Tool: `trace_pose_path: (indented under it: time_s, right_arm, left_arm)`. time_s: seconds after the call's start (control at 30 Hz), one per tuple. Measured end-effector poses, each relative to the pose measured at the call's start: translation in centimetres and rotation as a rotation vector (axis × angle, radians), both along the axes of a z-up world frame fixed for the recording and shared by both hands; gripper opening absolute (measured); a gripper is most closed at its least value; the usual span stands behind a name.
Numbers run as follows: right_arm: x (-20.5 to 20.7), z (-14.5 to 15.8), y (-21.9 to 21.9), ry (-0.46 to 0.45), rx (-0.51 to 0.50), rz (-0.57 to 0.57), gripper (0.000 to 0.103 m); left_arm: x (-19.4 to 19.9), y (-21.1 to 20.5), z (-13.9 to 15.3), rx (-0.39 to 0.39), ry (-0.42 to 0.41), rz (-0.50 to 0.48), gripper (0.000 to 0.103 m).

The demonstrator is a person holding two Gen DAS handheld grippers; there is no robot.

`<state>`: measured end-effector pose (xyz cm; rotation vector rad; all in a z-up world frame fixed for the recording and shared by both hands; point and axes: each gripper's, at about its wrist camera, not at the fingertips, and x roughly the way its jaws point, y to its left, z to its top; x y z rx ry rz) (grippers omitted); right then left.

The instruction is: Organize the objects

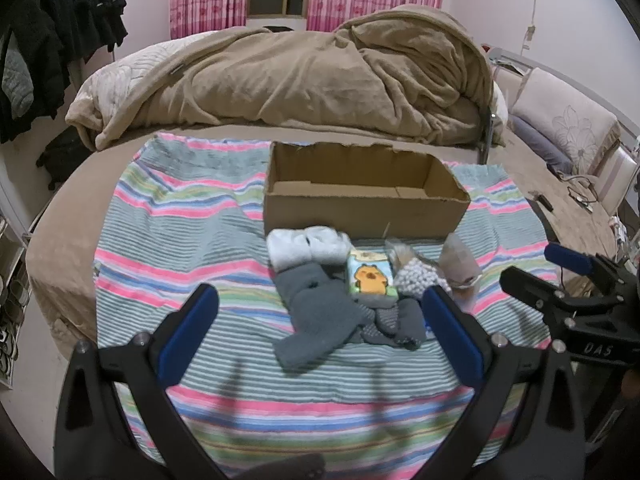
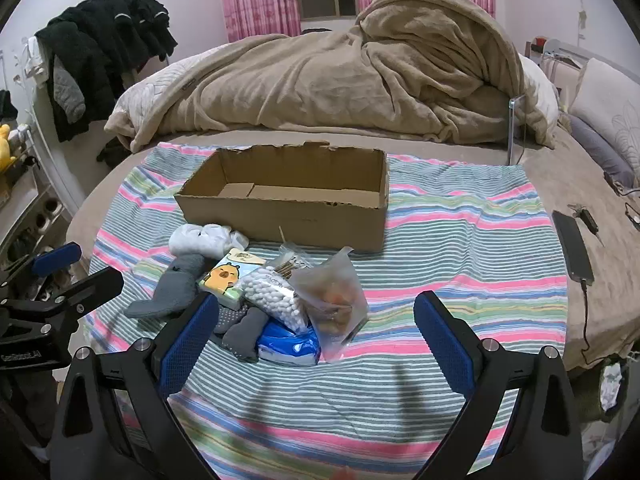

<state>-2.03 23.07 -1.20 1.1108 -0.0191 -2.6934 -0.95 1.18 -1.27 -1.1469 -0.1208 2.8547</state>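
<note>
1. A bedroom with pink curtains; a rumpled tan blanket (image 2: 340,76) is heaped at the far side of the bed, and a striped towel (image 2: 460,216) is spread over the near part.
2. An open, empty cardboard box (image 2: 288,204) sits on the towel, long axis running left-right; the clutter lies just in front of it.
3. The pile: white socks (image 1: 306,246), a grey sock (image 1: 316,312), a cartoon tissue pack (image 2: 226,278), a bag of white beads (image 2: 274,294), a clear snack bag (image 2: 334,296), and a blue packet (image 2: 290,344).
4. The left gripper (image 1: 320,320) is spread wide, straddling the grey sock straight ahead; it looks nearer the socks.
5. The right gripper (image 2: 316,330) is likewise spread and holds nothing, with the snack bag just ahead.
6. The blue packet is mostly buried; the snack bag's contents are unclear.
</note>
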Motion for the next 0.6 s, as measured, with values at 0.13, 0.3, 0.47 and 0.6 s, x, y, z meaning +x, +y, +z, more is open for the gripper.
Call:
trace_pose_path:
  time_s: [0.13,0.3,0.47,0.6]
  right_arm:
    - [-0.07,-0.13,0.06,-0.002,-0.003,0.001,0.100]
    - [-0.42,-0.33,0.18,-0.011,-0.008,-0.002,0.100]
    - [-0.49,-0.42,0.33,-0.009,-0.009,-0.003,0.100]
    - [-0.59,-0.44,0.47,-0.012,-0.010,-0.004,0.100]
  left_arm:
    - [-0.12,-0.01,-0.09,-0.002,-0.001,0.000,0.103]
    - [-0.43,0.11,-0.29,-0.006,-0.005,-0.003,0.103]
    - [-0.78,0.42,-0.34,-0.011,-0.009,-0.008,0.103]
    - [-0.79,0.52,-0.42,-0.011,-0.010,-0.009,0.103]
